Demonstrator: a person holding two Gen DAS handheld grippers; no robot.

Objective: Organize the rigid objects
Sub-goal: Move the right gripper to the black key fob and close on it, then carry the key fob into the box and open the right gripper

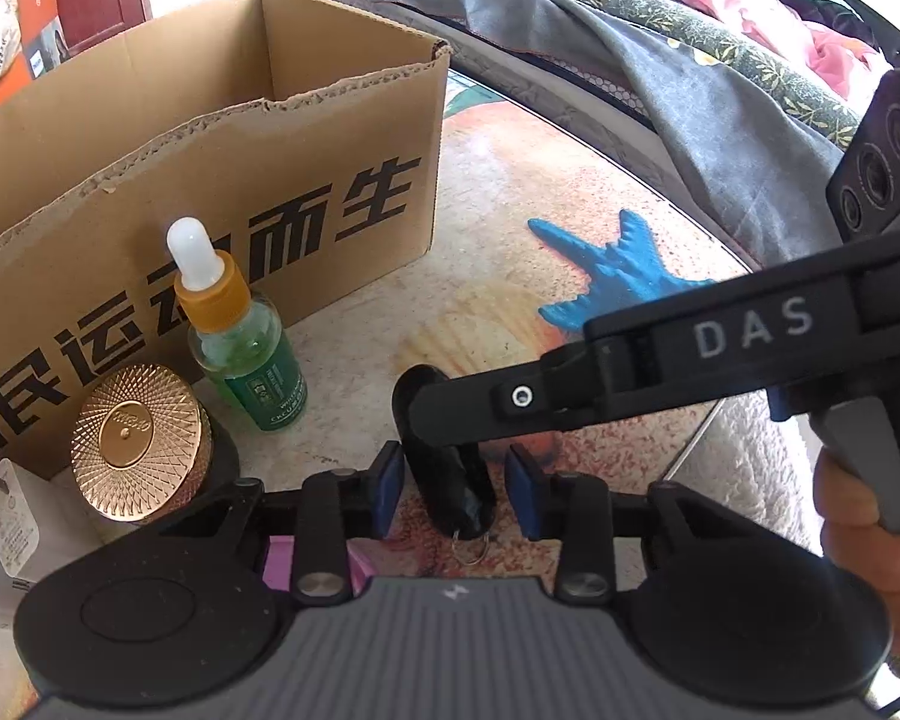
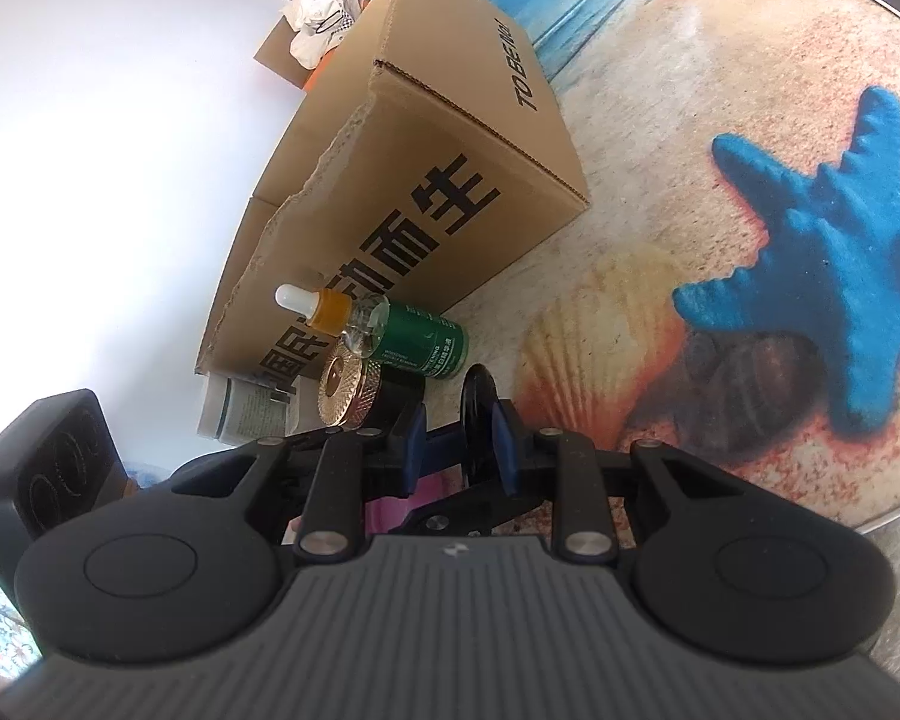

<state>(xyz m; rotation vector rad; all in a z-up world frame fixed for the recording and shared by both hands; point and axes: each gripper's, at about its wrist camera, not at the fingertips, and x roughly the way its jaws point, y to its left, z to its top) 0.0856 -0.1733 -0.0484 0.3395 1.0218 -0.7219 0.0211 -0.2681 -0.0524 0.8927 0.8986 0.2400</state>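
Observation:
A black key fob (image 1: 450, 480) with a metal ring lies on the mat between the blue pads of my open left gripper (image 1: 455, 489). My right gripper (image 2: 455, 441) reaches in from the right, seen side-on in the left wrist view (image 1: 444, 414), its tip over the fob's far end. In the right wrist view its pads stand apart with the black fob (image 2: 477, 396) just beyond them, not clamped. A green dropper bottle (image 1: 246, 354) and a gold-lidded jar (image 1: 135, 441) stand before the open cardboard box (image 1: 210, 138).
The beach-print mat (image 1: 570, 192) with a blue starfish (image 2: 834, 276) covers the floor. A bed with grey cloth (image 1: 660, 60) lies at the back right. Printed paper (image 1: 0, 540) lies at the left by the jar. A pink item (image 1: 279, 558) sits under the left gripper.

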